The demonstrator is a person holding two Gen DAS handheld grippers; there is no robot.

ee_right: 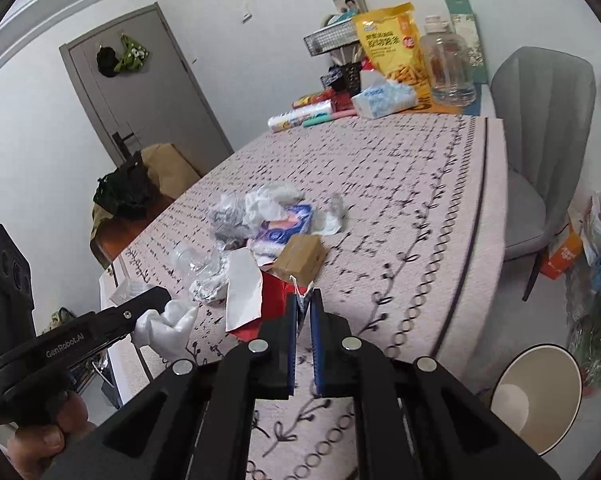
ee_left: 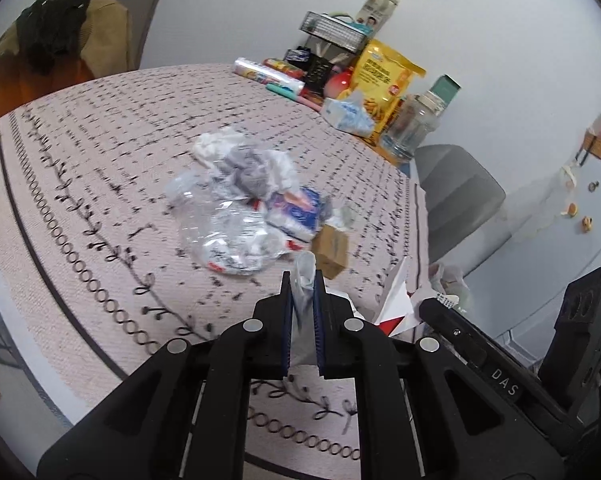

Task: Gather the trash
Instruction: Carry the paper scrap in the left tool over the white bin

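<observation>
The left gripper (ee_left: 302,280), at lower centre of its view, was clamped on a crumpled white wrapper (ee_left: 303,276). The right gripper (ee_right: 305,300) was clamped on the edge of a red-and-white paper package (ee_right: 278,292) at the bench's (ee_right: 400,200) near side. The remaining trash pile (ee_right: 268,224) lay mid-frame on the patterned cloth, a brown carton (ee_right: 302,258) beside it. A paper bin (ee_right: 536,396) stood at lower right.

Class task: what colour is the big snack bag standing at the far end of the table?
Yellow snack bag, with orange at its bottom; clearest in the right wrist view.
</observation>
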